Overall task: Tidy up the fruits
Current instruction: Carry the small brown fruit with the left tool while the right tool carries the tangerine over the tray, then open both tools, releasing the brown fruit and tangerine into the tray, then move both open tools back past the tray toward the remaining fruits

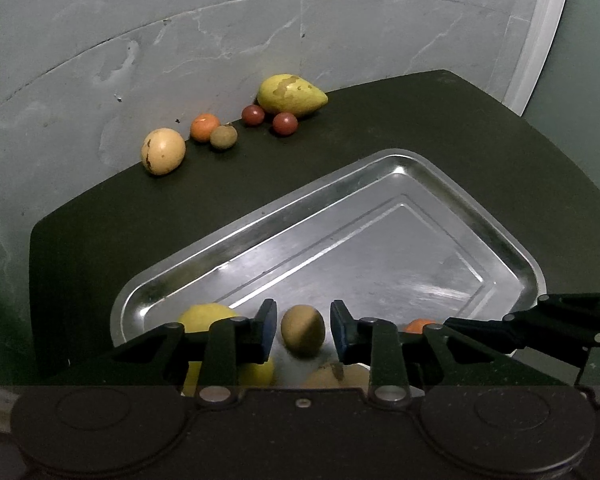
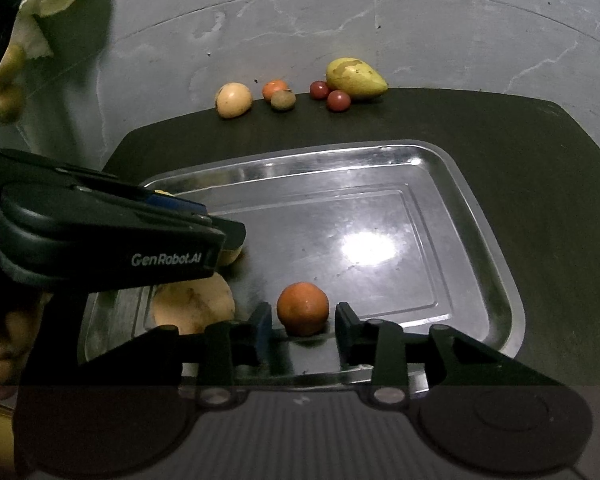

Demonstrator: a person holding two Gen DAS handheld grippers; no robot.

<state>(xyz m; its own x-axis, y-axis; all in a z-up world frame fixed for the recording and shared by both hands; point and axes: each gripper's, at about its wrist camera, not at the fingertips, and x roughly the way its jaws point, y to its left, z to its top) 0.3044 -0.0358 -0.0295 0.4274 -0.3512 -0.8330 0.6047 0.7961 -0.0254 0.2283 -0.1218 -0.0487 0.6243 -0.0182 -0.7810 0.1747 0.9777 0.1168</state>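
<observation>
Item: small brown oval fruit, lower centre of frame, between the parted fingers of the left claw, over the steel rectangular tray. Right claw likewise open around a round orange fruit (contact unclear).

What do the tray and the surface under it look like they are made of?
The tray looks like thin pressed metal, probably stainless steel or aluminium: silvery, glossy, with a bright glare spot and stamped rectangular ridges in its floor. The table beneath it has a dark, matte top with rounded corners and no glare; whether it is painted wood, laminate or a mat cannot be told.
</observation>
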